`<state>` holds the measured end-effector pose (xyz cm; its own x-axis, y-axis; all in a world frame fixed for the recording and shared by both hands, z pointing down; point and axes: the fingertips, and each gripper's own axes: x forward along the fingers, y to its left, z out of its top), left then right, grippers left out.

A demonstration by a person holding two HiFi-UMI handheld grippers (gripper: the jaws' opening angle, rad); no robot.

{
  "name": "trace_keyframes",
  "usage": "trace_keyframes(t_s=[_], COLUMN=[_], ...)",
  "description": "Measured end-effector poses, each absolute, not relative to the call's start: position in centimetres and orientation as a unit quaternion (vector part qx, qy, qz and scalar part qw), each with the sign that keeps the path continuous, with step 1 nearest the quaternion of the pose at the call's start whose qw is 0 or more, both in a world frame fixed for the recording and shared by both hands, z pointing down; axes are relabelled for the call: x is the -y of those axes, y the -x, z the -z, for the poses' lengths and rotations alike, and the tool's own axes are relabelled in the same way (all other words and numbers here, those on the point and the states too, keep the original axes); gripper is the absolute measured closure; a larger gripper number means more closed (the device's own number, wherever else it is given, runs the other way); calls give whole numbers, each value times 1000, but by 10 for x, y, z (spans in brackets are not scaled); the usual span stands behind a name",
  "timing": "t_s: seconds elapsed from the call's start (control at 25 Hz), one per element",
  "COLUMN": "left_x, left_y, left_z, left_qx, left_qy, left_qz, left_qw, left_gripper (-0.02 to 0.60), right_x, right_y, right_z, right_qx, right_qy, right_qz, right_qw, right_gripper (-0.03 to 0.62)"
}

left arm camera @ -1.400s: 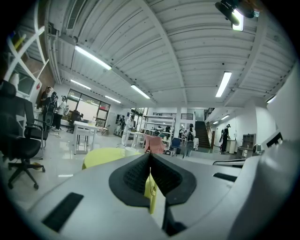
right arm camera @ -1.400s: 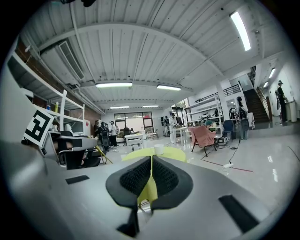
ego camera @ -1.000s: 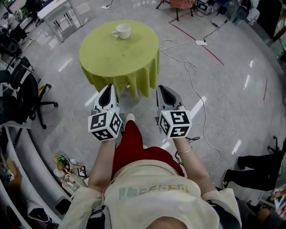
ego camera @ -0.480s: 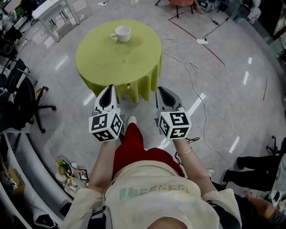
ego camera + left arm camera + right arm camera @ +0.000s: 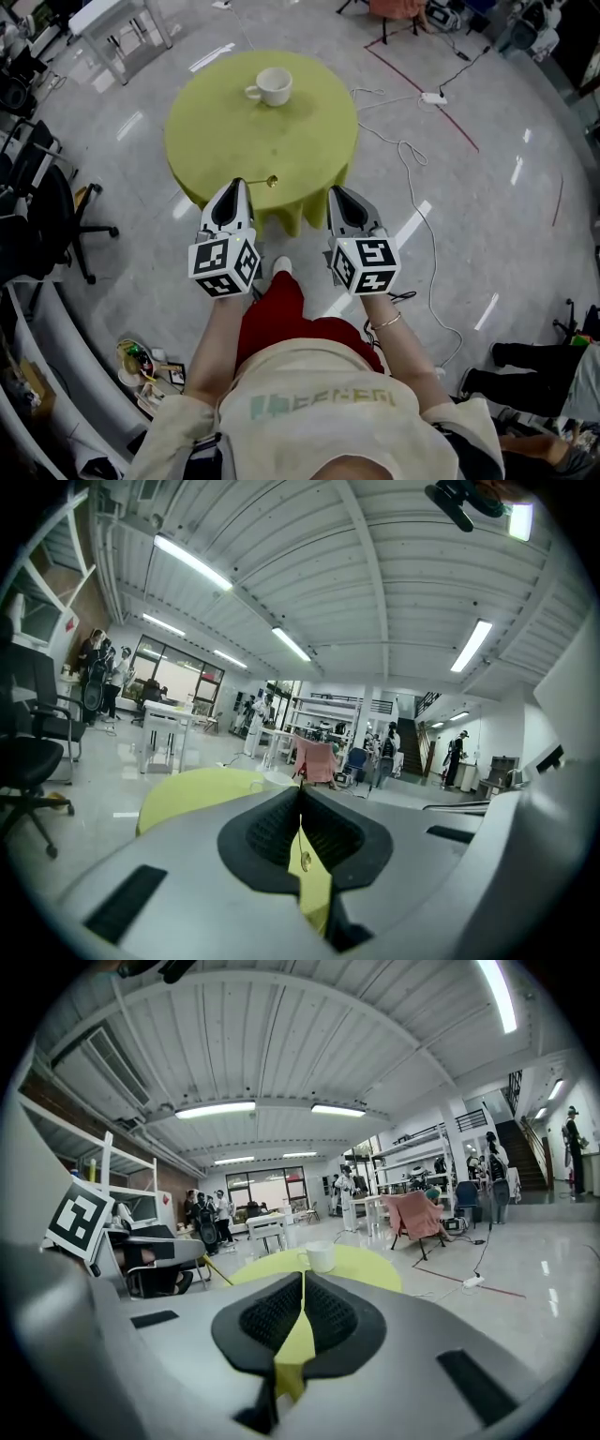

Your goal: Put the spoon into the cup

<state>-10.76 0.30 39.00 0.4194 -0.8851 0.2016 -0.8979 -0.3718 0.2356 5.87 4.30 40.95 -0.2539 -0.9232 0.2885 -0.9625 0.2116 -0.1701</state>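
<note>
A white cup [image 5: 272, 87] stands at the far side of a round table with a green cloth [image 5: 300, 141]. A small golden spoon [image 5: 263, 181] lies at the table's near edge. My left gripper [image 5: 234, 185] is shut and empty, its tips just left of the spoon at the table edge. My right gripper [image 5: 337, 190] is shut and empty too, at the near right edge. In the left gripper view the spoon [image 5: 304, 860] shows through the slit between the closed jaws. The right gripper view has the cup [image 5: 320, 1256] ahead on the table [image 5: 366, 1265].
An office chair [image 5: 52, 220] stands on the left. White cables [image 5: 408, 150] and a power strip [image 5: 434, 97] lie on the floor to the right. A white desk [image 5: 112, 23] is at the back left. Clutter [image 5: 141, 361] sits by my left foot.
The person has stepped toward the table, so it now sits closer under both grippers. Both grippers stay shut and level.
</note>
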Motion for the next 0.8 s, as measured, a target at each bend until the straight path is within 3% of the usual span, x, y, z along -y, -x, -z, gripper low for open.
trace_keyframes(t_s=[0.8], left_x=[137], left_y=[150], left_z=[-395], left_qx=[517], left_qy=[-840], left_qz=[-14], left_qw=[167], left_gripper=[557], right_x=[98], right_y=[-9], right_z=[-412], right_qx=[770], right_qy=[-613], right_qz=[-162], right_qw=[74], right_gripper=[557])
